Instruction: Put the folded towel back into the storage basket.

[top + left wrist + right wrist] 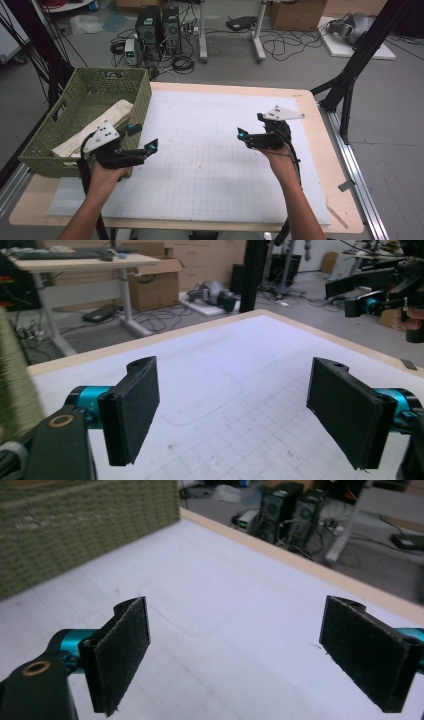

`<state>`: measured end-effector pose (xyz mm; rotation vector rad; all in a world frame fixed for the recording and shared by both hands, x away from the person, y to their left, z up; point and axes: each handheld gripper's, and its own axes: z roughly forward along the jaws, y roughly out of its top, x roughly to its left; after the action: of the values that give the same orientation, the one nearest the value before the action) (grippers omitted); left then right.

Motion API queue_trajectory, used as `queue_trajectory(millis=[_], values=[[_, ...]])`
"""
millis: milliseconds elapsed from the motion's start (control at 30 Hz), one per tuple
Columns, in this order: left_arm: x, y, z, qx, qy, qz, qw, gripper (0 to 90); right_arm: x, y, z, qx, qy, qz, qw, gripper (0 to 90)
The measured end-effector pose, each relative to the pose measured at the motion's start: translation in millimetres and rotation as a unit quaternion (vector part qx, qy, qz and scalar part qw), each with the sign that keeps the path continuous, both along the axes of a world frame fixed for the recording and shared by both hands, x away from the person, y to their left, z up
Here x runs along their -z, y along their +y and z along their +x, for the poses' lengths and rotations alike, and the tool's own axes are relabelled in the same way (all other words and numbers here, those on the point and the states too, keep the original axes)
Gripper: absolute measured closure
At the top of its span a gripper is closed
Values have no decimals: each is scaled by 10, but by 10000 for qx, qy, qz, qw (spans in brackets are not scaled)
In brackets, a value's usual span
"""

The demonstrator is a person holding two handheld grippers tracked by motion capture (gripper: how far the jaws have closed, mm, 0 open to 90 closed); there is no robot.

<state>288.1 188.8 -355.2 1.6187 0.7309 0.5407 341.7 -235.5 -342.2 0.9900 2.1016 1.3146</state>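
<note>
The cloth lies folded inside the green basket, just beside the left gripper, and both it and the right gripper stand wide and empty, so reach slowly into the basket.

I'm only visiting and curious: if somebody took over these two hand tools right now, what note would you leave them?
Left gripper: open, nothing between the pads, beside the green basket.
Right gripper: open, nothing held, above the white mat.
The folded cream cloth lies inside the basket.
Done: cloth is in the basket.
Left: nothing else to pick up on the mat, as far as the views show.
</note>
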Motion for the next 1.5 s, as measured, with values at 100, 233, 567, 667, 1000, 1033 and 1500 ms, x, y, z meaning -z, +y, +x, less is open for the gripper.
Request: queue_trajectory(millis=[100,233,567,667,1000,1033,1500], values=[[63,-152,11,182,-100,66,9998,219,125,-193,-139,185,65,29,9998,120],[179,-318,32,310,-32,94,9995,219,269,-389,-333,391,109,7,9992,120],[425,-595,50,552,145,249,9981,226,644,-578,-688,615,104,-147,9979,120],[467,-596,26,517,173,266,9982,227,722,-582,-705,599,160,-239,9978,120],[576,-605,-34,485,298,416,9975,226,711,-574,-755,652,77,-239,9976,120],[585,-609,-40,492,312,427,9974,226,708,-573,-758,659,79,-230,9975,120],[615,-604,-62,457,377,504,9970,226,706,-551,-730,679,54,-222,9974,120]])
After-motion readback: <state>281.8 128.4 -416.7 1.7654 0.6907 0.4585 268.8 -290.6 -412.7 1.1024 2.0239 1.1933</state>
